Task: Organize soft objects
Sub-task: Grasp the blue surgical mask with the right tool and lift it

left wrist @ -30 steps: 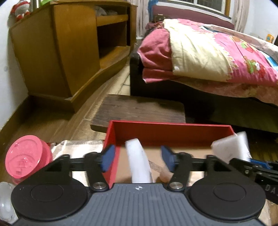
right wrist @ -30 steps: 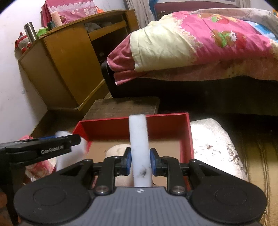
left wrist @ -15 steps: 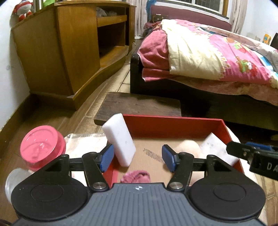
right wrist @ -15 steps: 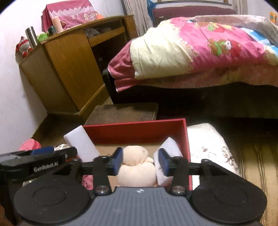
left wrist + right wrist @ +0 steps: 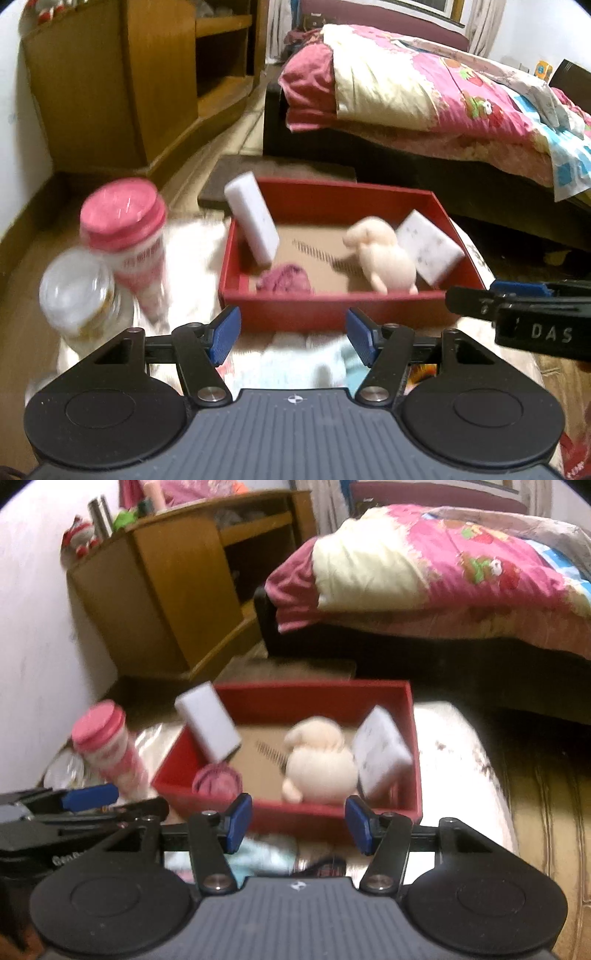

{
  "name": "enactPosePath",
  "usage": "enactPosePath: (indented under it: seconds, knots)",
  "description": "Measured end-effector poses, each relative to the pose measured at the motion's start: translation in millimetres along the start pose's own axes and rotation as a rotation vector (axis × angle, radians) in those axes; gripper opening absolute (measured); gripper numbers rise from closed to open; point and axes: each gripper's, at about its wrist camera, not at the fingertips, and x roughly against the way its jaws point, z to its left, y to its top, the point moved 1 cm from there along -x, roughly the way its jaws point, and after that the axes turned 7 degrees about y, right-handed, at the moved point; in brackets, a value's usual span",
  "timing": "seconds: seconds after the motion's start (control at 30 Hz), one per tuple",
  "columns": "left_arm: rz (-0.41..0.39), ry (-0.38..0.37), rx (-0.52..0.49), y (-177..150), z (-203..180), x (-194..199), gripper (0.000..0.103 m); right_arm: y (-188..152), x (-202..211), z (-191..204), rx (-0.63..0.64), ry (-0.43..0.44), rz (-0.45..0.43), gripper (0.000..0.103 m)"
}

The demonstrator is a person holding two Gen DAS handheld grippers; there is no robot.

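Observation:
A red box (image 5: 332,312) (image 5: 314,698) holds a cream plush toy (image 5: 384,258) (image 5: 317,764) and a crumpled pink cloth (image 5: 284,278) (image 5: 218,781). One white sponge (image 5: 251,221) (image 5: 208,720) leans on its left wall. A second white sponge (image 5: 428,251) (image 5: 380,757) rests at its right wall. My left gripper (image 5: 293,334) hangs open and empty just in front of the box. My right gripper (image 5: 297,825) is beside it, its jaws opening with nothing between them. A pale blue cloth (image 5: 306,362) lies under both grippers.
A pink-capped bottle (image 5: 125,236) and a clear bottle (image 5: 74,295) stand left of the box. A white cushion (image 5: 461,757) lies under and right of it. Behind are a dark board (image 5: 280,170), a wooden cabinet (image 5: 129,85) and a bed (image 5: 424,92) with a pink quilt.
The right gripper opened and let go of its white sponge, which now lies at the box's right wall. Both grippers drew back from over the box to its near side.

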Motion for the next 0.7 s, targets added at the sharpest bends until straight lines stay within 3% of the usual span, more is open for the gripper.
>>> enactPosePath:
  seconds: [0.27,0.37,0.7]
  knots:
    - [0.051,-0.026,0.012,-28,14,8,0.063,-42,8,0,-0.014,0.011,0.093,0.033]
    - [0.054,-0.035,0.042,-36,22,16,0.063,-55,16,-5,-0.035,0.011,0.114,0.040]
    - [0.054,-0.064,0.047,-40,23,23,0.065,-114,19,-9,-0.048,-0.016,0.231,0.039]
